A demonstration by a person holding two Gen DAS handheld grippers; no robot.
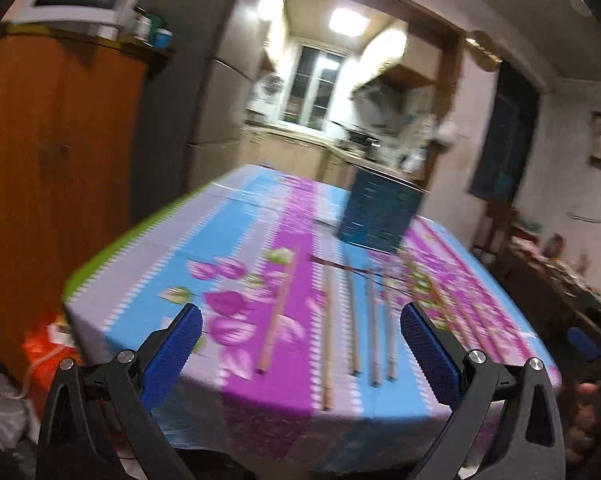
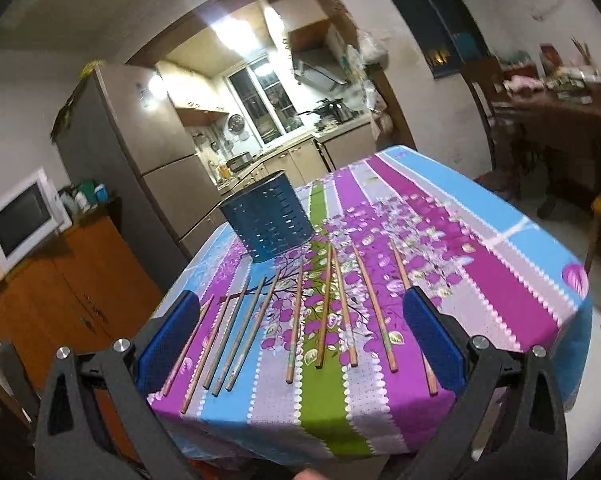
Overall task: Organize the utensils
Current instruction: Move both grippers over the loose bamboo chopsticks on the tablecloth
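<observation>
Several wooden chopsticks (image 2: pixel 296 320) lie side by side on the striped floral tablecloth (image 2: pixel 480 280), near its front edge. They also show in the left wrist view (image 1: pixel 328 332), blurred. A dark blue perforated utensil holder (image 2: pixel 266 218) stands upright behind them; it also shows in the left wrist view (image 1: pixel 376 212). My left gripper (image 1: pixel 300 340) is open and empty, above the table's front edge. My right gripper (image 2: pixel 300 336) is open and empty, above the chopsticks' near ends.
An orange wooden cabinet (image 2: pixel 72 292) with a white microwave (image 2: pixel 16 220) stands left of the table. A fridge (image 2: pixel 140 152) and the kitchen lie behind. A dark table (image 2: pixel 560 120) with clutter and a chair stands at the right. Bags (image 1: pixel 48 344) lie on the floor at the left.
</observation>
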